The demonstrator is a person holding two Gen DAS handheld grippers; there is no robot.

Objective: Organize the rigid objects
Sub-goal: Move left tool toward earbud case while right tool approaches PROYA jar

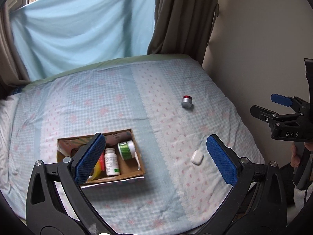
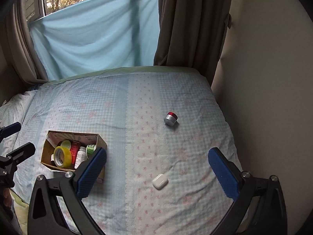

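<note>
left wrist: above bed (image 1: 137, 101), facing window | right wrist: same | shared: bed

Left hand-held gripper (image 1: 156, 156): black plastic arms, blue cross-hatched pads (image 1: 91, 157), silver screws. Right hand-held gripper (image 2: 157, 173): same build, white "DAS" lettering. Bare skin at handle.

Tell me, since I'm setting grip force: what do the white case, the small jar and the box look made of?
White case: smooth glossy plastic, judging by its soft sheen and rounded corners. Small jar: silvery metallic-looking body with a shiny red band; metal or coated plastic, unclear. Box: brown cardboard, matte, with raw cut edges.
</note>
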